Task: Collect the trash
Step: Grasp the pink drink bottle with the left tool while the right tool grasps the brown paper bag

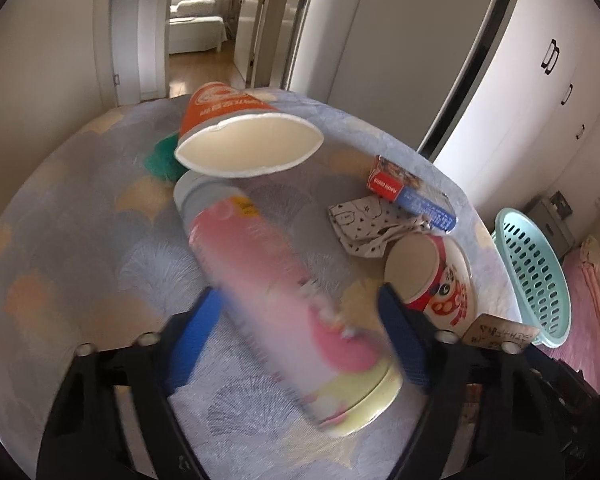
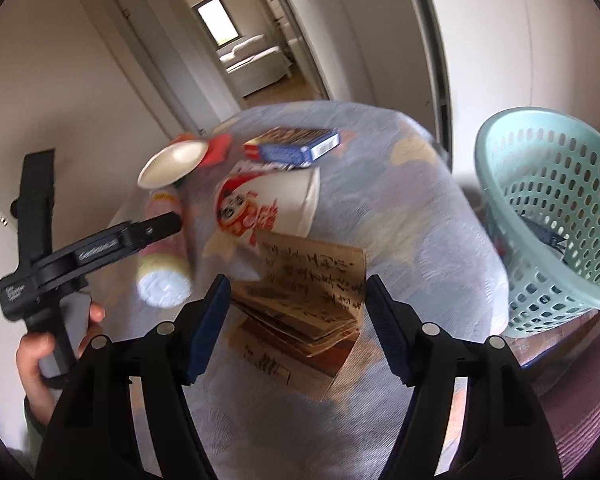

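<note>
- Pink-and-yellow canister [image 1: 284, 292]: lying on its side on the bed [image 1: 80, 240].
- Orange paper cup [image 1: 236, 128]: tipped over, mouth facing the camera.
- Red-and-white paper cup [image 2: 268, 204]: on its side.
- Blue-and-red carton [image 2: 296, 146]: lying flat.
- Brown paper booklet [image 2: 312, 300]: flat, near the mint basket [image 2: 548, 216].

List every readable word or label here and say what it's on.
No text can be read for certain.
Orange cup: white lettering, blurred.
Blue-and-red box: print too small.
Red-and-white cup: red characters, blurred.
Brown booklet: handwriting, illegible.
Pink can: blurred.
Left gripper: white lettering on its side, blurred.
</note>
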{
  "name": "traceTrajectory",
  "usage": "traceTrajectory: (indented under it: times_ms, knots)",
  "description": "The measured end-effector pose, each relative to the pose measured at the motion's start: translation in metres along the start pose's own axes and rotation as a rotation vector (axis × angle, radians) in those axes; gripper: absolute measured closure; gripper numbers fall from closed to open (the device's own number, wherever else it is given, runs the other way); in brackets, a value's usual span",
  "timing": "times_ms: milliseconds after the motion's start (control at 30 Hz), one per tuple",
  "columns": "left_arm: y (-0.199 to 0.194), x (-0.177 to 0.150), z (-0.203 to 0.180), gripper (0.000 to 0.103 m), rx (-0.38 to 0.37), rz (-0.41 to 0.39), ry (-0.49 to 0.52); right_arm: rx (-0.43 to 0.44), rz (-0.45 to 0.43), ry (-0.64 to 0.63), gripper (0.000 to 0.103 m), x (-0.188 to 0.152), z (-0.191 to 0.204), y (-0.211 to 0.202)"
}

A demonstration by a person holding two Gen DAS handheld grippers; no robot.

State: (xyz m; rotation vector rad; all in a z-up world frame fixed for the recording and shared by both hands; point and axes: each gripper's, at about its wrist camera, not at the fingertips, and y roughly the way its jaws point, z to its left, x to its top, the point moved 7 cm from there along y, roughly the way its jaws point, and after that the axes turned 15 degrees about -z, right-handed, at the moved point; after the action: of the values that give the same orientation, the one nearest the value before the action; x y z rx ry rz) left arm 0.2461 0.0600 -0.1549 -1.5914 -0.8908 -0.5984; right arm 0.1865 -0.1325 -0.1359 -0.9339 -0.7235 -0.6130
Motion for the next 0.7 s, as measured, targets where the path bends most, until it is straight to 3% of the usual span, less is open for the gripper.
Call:
traceTrajectory:
  times_ms: [133,300,433,633,700]
  knots:
    - [-0.008,-0.003,0.009,0.042,-0.045,0.013,-0.034,0.048,0.016,-0.022,0.037,-0.009,0.013,-0.006]
    - [-0.018,-0.005,0.017,0.042,-0.040,0.016,-0.015,0.120,0.053,-0.142,0.037,-0.032,0.042,-0.015]
    - [-0.023,-0.005,0.018,0.041,-0.023,0.020,0.045,0.055,0.030,-0.239,0.032,-0.041,0.047,-0.017]
    - [-0.016,-0.009,0.013,0.036,-0.019,0.039,0.061,-0.019,0.010,-0.207,0.032,-0.040,0.037,0.001]
    - [-0.012,-0.013,0.013,0.035,-0.015,0.047,0.063,-0.045,0.008,-0.202,0.043,-0.039,0.032,0.008]
